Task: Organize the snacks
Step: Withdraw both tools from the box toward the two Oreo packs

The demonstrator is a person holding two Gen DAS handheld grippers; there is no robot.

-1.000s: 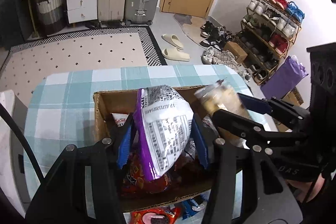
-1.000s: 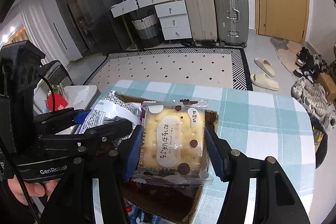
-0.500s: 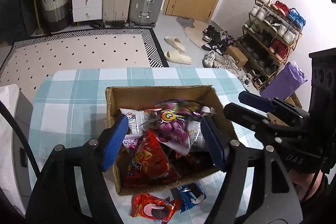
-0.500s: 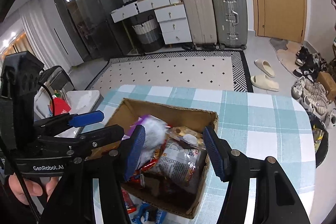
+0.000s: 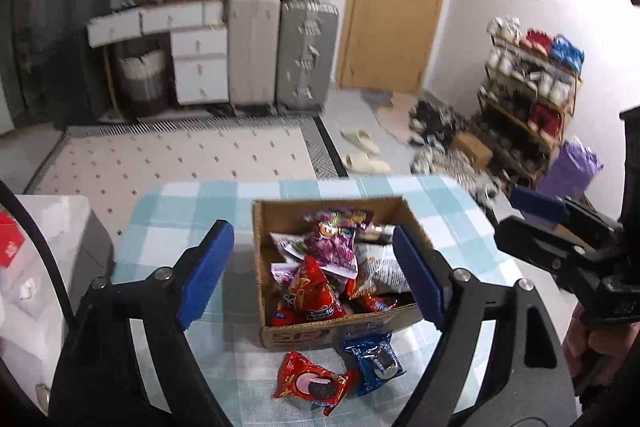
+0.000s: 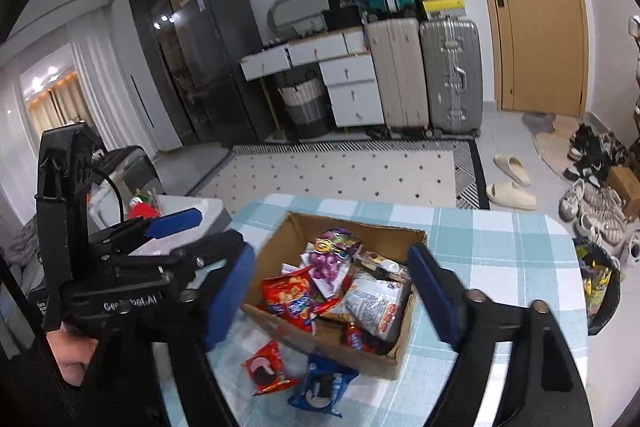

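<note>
Left gripper (image 5: 312, 275) jaws opening, nothing between the pads; cardboard box (image 5: 340, 331) of snack packets seen beyond and between the blue fingers (image 5: 206, 269). Red cookie packet (image 5: 312, 383) and blue cookie packet (image 5: 376, 363) lie on the checked tablecloth (image 5: 180, 203), nearer than the box. Right gripper (image 5: 536, 215) at right edge, empty.

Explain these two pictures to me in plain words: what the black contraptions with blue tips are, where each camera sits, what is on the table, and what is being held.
No robot here: a person holds a pair of hand-operated tongs in each hand. Each picture comes from a fisheye camera mounted on one pair, looking along its blue pads. One view is from the left tongs, the other from the right tongs; each also shows the other pair off to the side. On the checked tablecloth stands a cardboard box full of snack bags. In front lie a red cookie packet and a blue cookie packet. Both tongs are opening and hold nothing.
</note>
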